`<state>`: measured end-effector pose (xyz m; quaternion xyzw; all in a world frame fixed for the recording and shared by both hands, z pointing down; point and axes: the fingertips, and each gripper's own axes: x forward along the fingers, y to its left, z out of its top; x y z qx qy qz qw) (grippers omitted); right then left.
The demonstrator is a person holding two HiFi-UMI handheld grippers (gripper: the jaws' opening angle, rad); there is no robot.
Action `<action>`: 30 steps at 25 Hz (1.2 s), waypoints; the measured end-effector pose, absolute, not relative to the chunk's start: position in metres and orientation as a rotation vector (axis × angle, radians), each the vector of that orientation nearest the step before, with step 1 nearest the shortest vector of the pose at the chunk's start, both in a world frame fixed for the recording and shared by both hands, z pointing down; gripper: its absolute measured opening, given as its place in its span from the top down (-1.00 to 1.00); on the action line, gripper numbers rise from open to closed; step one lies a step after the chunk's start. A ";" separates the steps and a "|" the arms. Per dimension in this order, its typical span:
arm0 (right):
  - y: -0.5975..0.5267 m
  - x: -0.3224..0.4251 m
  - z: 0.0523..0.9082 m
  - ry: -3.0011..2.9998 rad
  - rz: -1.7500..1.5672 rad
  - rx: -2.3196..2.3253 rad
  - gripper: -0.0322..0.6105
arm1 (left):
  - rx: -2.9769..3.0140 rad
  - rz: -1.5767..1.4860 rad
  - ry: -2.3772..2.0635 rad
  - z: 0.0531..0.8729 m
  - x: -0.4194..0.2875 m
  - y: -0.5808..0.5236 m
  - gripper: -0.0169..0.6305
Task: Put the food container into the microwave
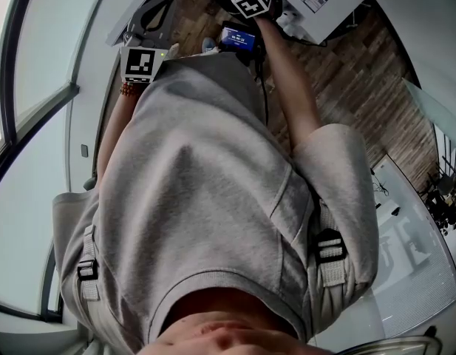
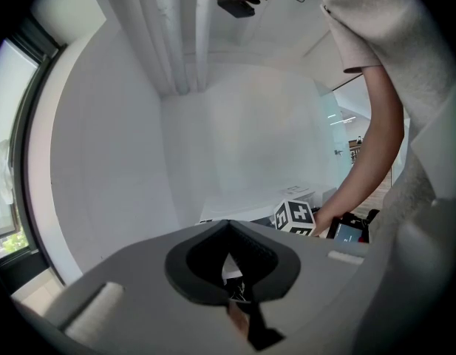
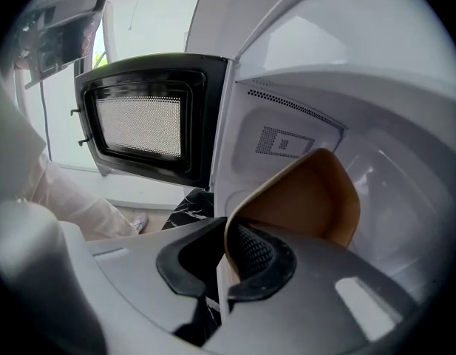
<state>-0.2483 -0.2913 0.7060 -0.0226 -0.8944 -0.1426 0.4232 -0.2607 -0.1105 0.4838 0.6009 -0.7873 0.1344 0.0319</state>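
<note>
Rim of tan paper food container pinched in our right gripper, body projecting ahead into white microwave cavity; left gripper closed, empty, farther back.

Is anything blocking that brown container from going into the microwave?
Nothing visible. The microwave door hangs open to the left, and the right gripper holds the food container at the white cavity.

Soft, even daylight. The window above the microwave door is blown out white, and the door's mesh shows pale glare. Right of the door it is bright, with faint shadows. Heavy fisheye bending and black corners throughout. The nearest foreground, below the door, is out of focus.
</note>
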 end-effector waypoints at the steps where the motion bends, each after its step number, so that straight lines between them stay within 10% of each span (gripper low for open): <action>1: -0.292 -0.249 0.706 -2.241 -0.362 -0.047 0.80 | 1.856 0.416 -2.420 0.484 -0.261 -0.111 0.94; 7: -0.309 -0.251 0.704 -2.246 -0.405 0.061 0.27 | 1.879 0.418 -2.393 0.485 -0.263 -0.117 0.94; 30: -0.276 -0.239 0.696 -2.300 -0.445 -0.081 0.43 | 1.908 0.404 -2.373 0.487 -0.245 -0.113 0.94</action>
